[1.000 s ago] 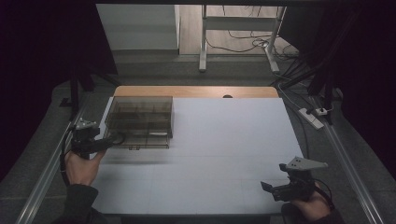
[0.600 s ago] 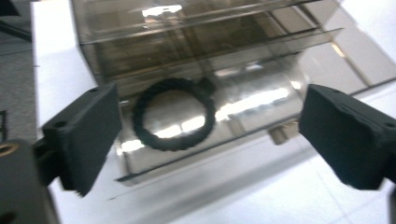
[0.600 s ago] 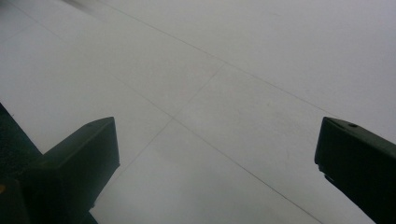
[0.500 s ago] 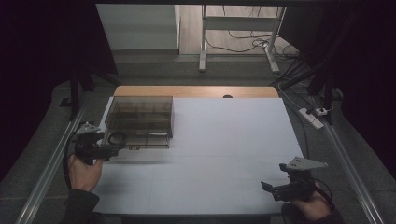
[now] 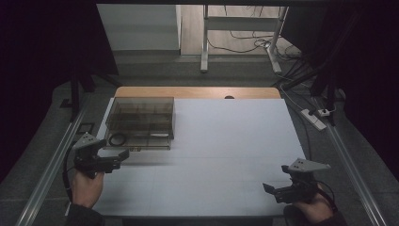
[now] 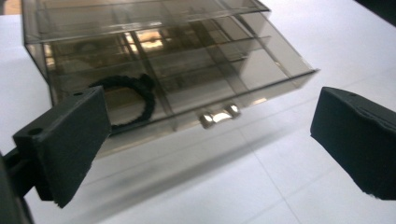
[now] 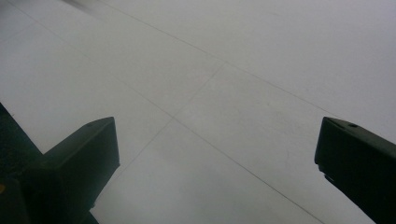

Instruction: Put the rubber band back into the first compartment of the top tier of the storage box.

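Drawer box [image 6: 159,60] just beyond left tongs [image 6: 210,154], apart.

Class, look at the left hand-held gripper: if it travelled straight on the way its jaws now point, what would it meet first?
Probably the drawer front of the smoky clear drawer box, near its small metal knob. The left hand-held gripper is open and empty, with bare table before it; depth is uncertain.

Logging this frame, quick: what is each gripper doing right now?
Left gripper: jaws just opened wide, holding nothing, aimed at the smoked drawer box.
Right gripper: open, holding nothing, over the white table.
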Demonstrator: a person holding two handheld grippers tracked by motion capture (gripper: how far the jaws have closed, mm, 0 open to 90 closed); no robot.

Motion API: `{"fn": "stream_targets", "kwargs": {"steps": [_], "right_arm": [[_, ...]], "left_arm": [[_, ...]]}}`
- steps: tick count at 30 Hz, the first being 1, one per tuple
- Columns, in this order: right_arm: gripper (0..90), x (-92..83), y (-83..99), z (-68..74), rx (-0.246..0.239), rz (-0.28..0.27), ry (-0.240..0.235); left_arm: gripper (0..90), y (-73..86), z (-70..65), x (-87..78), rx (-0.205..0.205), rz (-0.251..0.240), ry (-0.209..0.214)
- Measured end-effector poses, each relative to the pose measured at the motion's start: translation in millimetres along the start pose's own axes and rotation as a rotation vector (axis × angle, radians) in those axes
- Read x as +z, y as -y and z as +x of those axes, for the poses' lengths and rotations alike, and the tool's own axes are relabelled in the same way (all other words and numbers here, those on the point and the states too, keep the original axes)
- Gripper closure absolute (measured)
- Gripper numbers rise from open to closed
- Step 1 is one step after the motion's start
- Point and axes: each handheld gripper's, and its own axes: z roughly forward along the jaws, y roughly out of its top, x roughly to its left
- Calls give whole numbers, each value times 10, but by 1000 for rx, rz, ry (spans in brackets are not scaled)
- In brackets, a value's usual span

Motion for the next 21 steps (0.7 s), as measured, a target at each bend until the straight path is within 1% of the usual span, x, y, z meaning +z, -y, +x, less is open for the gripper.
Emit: {"fn": "stream_targets", "kwargs": {"steps": [4,6,11,15,21], "right_arm": [[0,1,0,1,-1,0,1],[0,0,0,0,-1,0,0],[0,0,1,2,-3,0,0],[0,0,1,2,-2,0,1],[0,-4,3,0,-2,2,1]], "left_arm": [[0,75,-74,-52,19,2,16],[0,114,-108,-77,26,3,33],[0,230,-167,-130,29,13,70],[0,305,-212,-176,36,20,82],[0,409,-267,-208,47,58,99]]}}
